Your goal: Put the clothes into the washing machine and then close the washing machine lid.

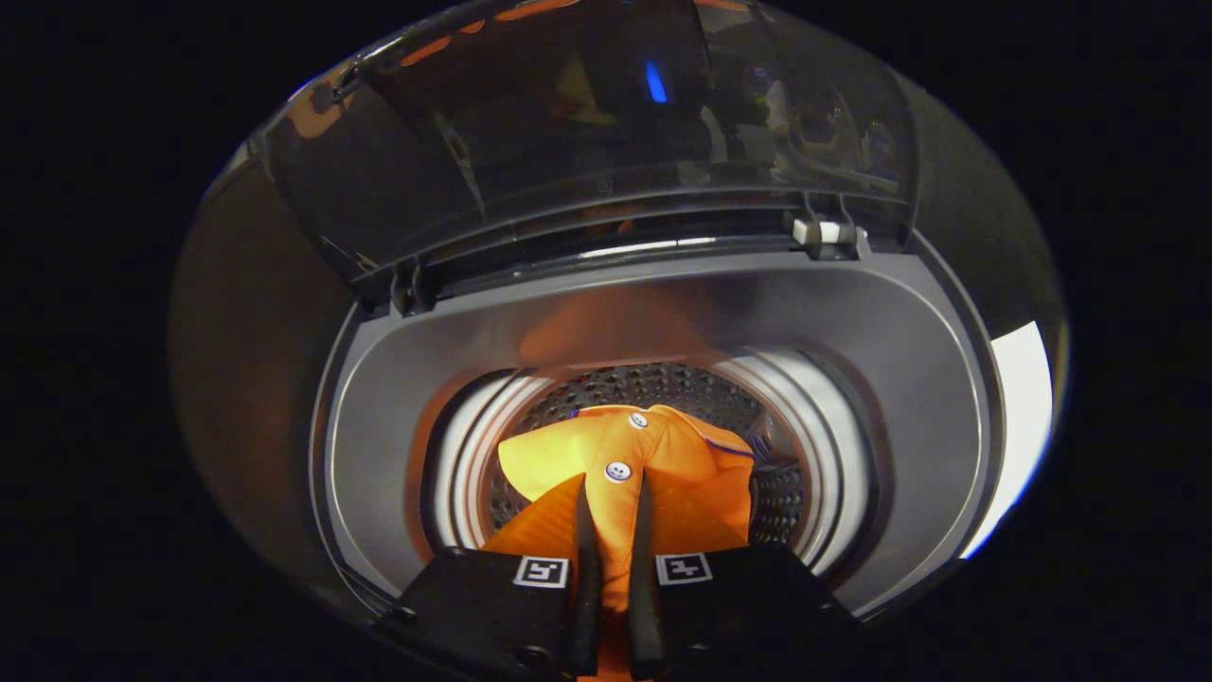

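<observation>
Orange shirt (625, 455) pinched between closed jaws, hanging over washing machine drum (663, 384), lid (587, 123) raised.

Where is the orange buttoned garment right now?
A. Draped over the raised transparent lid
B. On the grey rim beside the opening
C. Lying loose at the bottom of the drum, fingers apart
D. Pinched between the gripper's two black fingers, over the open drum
D: the gripper has both black fingers pressed on a fold of the orange buttoned garment, which hangs over the perforated metal drum.
</observation>
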Available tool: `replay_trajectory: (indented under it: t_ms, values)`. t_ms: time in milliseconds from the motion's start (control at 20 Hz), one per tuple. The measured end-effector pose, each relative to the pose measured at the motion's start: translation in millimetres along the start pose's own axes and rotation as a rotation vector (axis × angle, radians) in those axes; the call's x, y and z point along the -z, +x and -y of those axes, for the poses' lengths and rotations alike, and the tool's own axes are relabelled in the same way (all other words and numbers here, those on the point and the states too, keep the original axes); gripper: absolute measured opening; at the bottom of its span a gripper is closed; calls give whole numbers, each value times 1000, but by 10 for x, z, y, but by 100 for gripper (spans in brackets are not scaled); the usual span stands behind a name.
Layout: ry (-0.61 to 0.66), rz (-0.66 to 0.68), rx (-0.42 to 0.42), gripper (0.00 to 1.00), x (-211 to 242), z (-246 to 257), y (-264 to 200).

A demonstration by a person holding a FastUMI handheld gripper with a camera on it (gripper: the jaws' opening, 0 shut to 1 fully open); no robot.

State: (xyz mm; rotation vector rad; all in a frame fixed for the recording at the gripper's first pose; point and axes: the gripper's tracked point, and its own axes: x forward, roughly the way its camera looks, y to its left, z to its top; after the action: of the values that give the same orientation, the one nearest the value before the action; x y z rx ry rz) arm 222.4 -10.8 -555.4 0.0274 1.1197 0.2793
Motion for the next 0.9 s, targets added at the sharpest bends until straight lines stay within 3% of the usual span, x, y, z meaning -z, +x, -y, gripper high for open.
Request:
replay_trajectory:
  t_ms: [200,250,500,900]
  values:
    - [5,-58,66,27,83,108,103]
    - [3,-44,75,36,46,110,100]
    - [-30,-22,81,100,27,115,26]
    - [-45,105,67,99,-195,25,-368]
